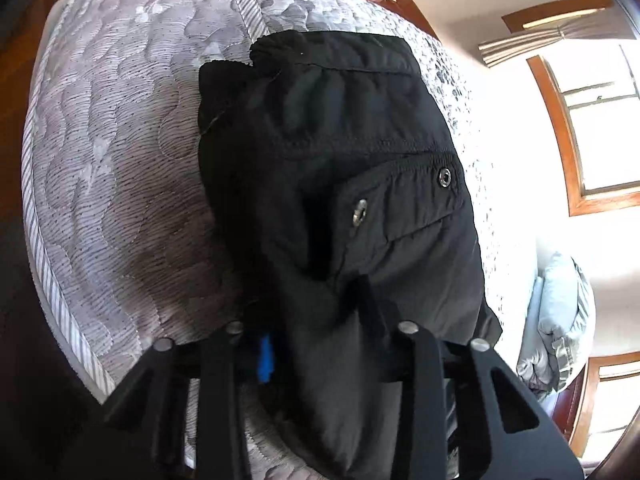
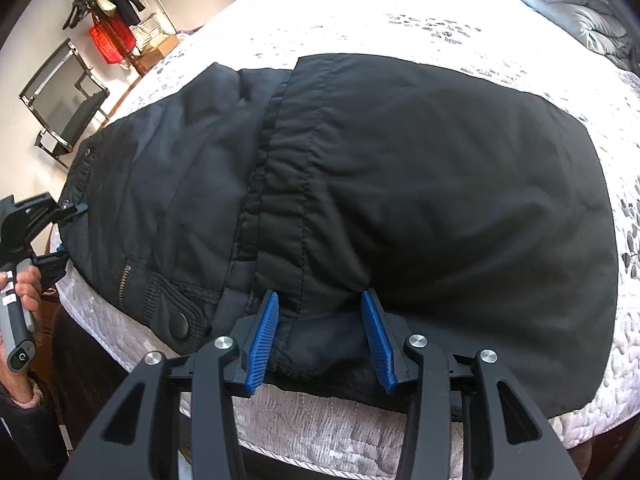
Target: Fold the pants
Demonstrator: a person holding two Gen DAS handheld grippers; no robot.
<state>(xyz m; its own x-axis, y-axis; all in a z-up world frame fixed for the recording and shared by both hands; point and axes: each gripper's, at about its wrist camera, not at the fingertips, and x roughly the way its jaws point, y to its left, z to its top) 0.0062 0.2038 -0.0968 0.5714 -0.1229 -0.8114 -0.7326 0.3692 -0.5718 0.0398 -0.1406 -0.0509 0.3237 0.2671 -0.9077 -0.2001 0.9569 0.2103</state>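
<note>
Pants (image 2: 400,184), black, are laid folded on quilted mattress (image 1: 112,168) near its edge. R gripper (image 2: 320,336) is spread wide w/ waistband hem between blue pads (image 2: 262,344); L gripper (image 1: 316,344) is draped by fabric, so its state can't be told.

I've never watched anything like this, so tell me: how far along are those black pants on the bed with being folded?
Partly done: the black pants already lie doubled on the bed, one layer over another. In hand: the left gripper appears buried in cloth at one end; the right gripper straddles the near edge, blue pads apart. Left: probably another fold and some smoothing.
</note>
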